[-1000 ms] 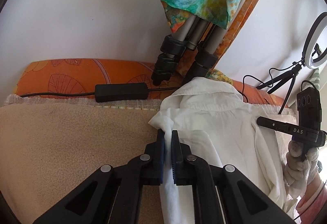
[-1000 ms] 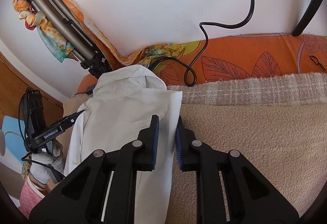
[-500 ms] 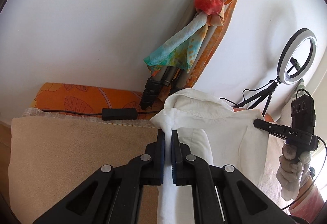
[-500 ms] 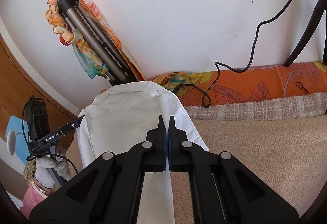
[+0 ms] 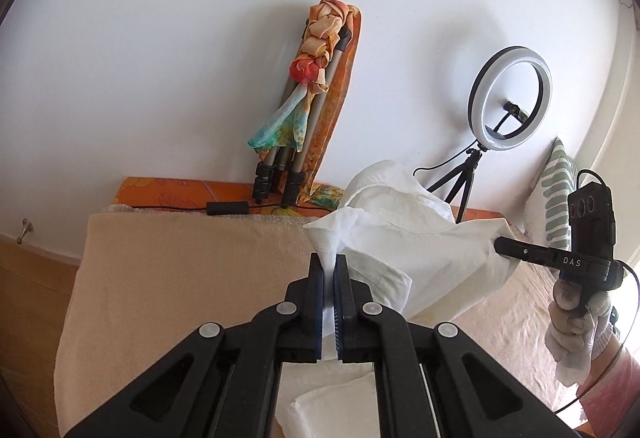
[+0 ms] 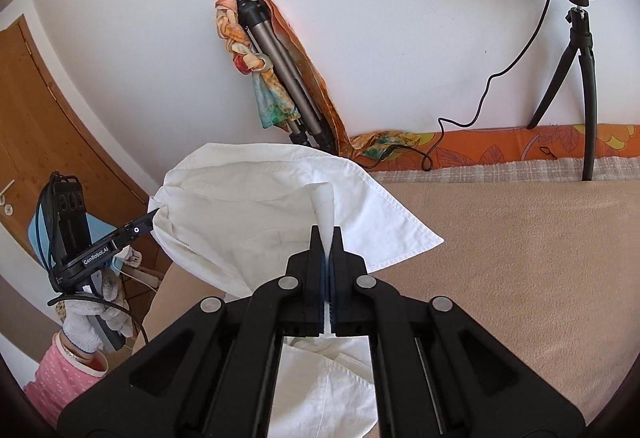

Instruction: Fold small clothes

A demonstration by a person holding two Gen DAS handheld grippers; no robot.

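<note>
A small white collared shirt (image 5: 404, 234) hangs in the air between both grippers above a beige blanket (image 5: 180, 278). My left gripper (image 5: 329, 266) is shut on a bunched corner of the shirt at its left side. My right gripper (image 6: 328, 238) is shut on the other side of the shirt (image 6: 256, 214), with a fold of cloth sticking up between the jaws. Each gripper shows in the other's view, the right one (image 5: 504, 244) and the left one (image 6: 154, 218), pinching the stretched fabric. The shirt's lower part drapes below the grippers and is partly hidden.
A folded tripod wrapped in a colourful scarf (image 5: 308, 118) leans on the white wall. A ring light on a small tripod (image 5: 508, 98) stands at the back right. An orange patterned cushion edge (image 6: 500, 148) with cables runs along the wall. A wooden door (image 6: 36, 126) is at left.
Both grippers have risen, lifting the shirt off the blanket and holding it stretched between them. The right gripper went from open to shut on the shirt.
</note>
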